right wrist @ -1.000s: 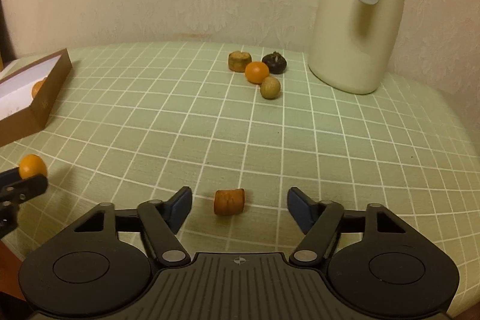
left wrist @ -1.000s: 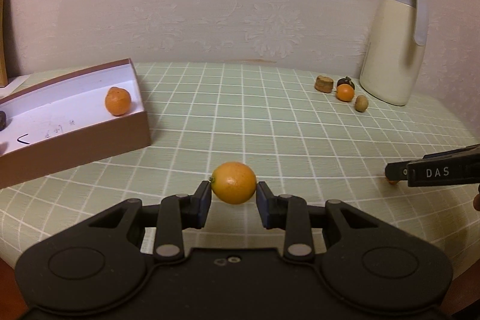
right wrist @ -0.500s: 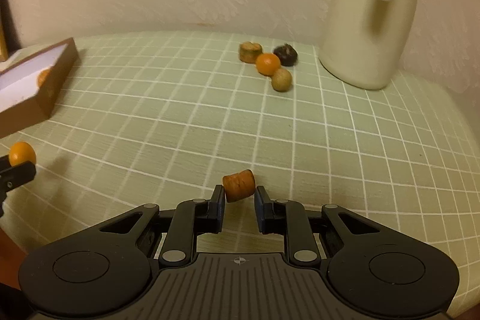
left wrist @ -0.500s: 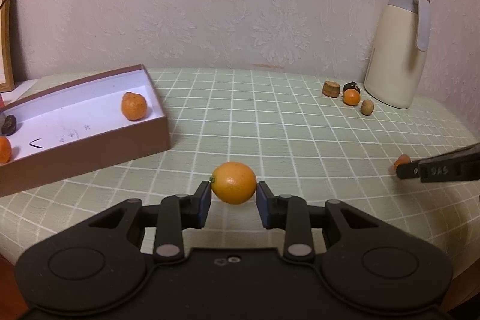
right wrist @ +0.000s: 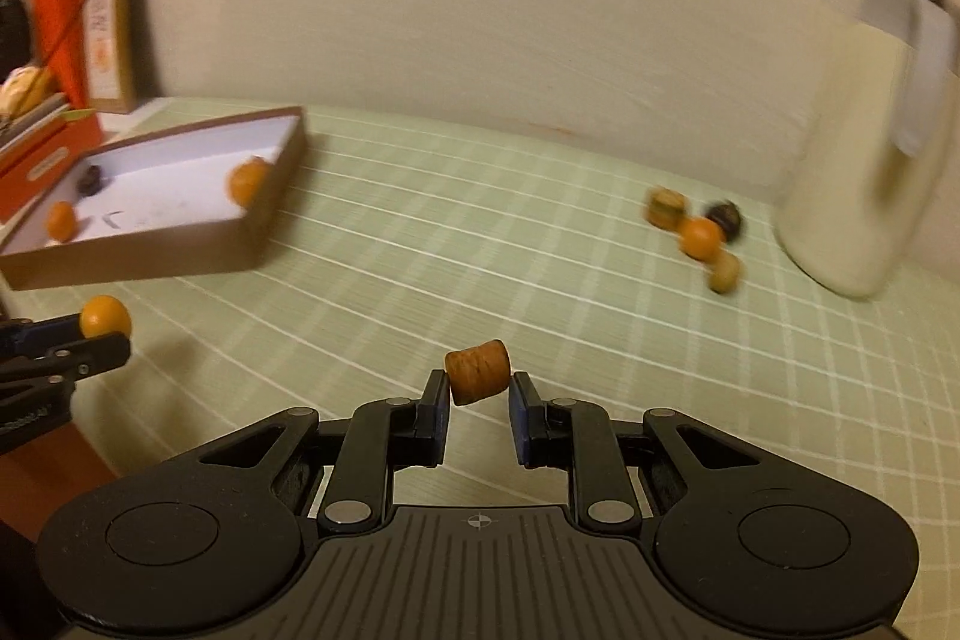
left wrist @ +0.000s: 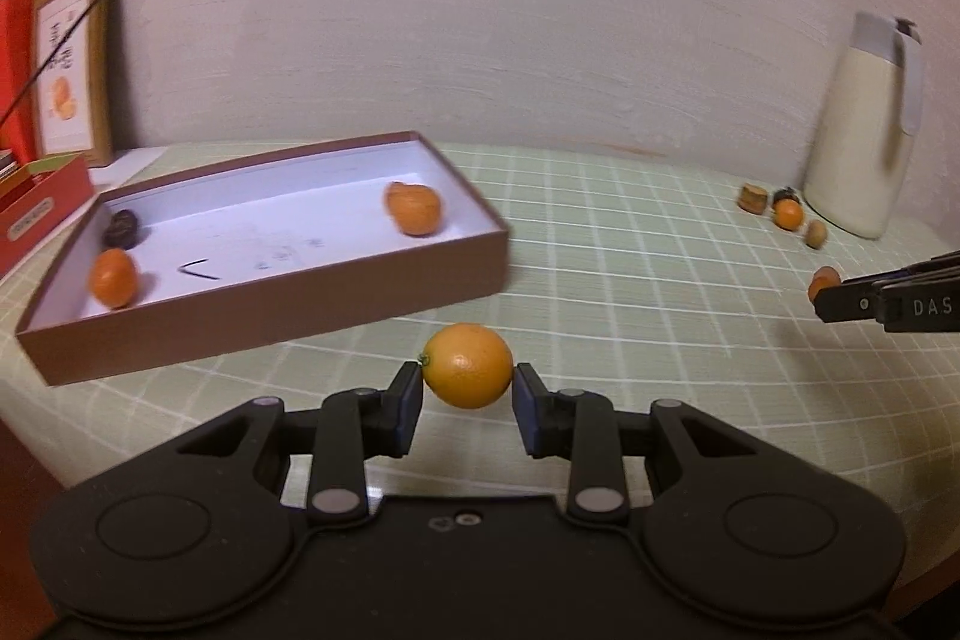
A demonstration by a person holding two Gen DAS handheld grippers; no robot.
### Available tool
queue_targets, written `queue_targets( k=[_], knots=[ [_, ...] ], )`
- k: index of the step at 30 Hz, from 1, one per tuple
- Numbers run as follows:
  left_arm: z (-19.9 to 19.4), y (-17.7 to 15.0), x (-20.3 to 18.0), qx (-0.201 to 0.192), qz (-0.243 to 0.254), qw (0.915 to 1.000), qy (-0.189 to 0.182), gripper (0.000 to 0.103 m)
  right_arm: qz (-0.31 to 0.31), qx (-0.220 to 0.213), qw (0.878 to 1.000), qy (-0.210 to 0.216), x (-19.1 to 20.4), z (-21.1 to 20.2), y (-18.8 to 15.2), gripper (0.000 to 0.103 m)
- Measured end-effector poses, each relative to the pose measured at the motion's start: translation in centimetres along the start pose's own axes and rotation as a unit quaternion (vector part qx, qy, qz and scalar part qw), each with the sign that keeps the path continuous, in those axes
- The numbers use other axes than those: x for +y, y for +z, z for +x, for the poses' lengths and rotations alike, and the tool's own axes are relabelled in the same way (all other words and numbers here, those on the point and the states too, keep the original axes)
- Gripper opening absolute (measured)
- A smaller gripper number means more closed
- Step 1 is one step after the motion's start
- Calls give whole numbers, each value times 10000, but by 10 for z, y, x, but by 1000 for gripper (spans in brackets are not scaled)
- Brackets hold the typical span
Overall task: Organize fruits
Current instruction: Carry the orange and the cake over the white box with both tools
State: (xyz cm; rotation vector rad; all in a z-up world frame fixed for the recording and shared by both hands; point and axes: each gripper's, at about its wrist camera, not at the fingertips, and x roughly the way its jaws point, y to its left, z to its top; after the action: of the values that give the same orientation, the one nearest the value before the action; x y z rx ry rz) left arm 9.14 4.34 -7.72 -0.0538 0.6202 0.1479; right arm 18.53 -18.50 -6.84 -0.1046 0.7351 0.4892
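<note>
The left gripper (left wrist: 468,383) pinches an orange (left wrist: 467,365) in the air just in front of the box (left wrist: 270,322), off the cloth (left wrist: 630,280). The right gripper (right wrist: 479,383) pinches a brown piece (right wrist: 478,379), well right of the box. Inside the box lie two orange fruits (left wrist: 413,209) and a dark one (left wrist: 122,227). Four more fruits (right wrist: 699,237) sit far right of the box, beside the jug (left wrist: 864,130).

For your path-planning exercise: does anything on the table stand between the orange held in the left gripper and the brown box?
Nothing visible does. The left gripper holds the orange just in front of the brown box, with only bare tablecloth between. The box's near wall must be cleared.
</note>
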Motion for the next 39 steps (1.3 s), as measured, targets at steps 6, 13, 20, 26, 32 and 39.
queue_targets(
  k=[6,13,20,26,32,39],
  knots=[
    [-8,3,26,-98,-181,9996,188,23,-295,-147,9986,408,38,5,9,21],
    [-25,7,57,-279,-333,9982,425,23,-563,-349,9942,850,81,11,26,21],
    [-34,15,87,-420,-516,9957,652,23,-774,-398,9893,1168,111,18,35,21],
    [-39,23,112,-549,-613,9926,890,23,-904,-469,9854,1362,132,24,43,21],
    [-37,37,141,-688,-688,9886,1147,23,-966,-655,9817,1505,153,31,60,21],
    [-24,53,162,-799,-886,9850,1250,23,-974,-788,9799,1552,170,53,85,21]
  ],
)
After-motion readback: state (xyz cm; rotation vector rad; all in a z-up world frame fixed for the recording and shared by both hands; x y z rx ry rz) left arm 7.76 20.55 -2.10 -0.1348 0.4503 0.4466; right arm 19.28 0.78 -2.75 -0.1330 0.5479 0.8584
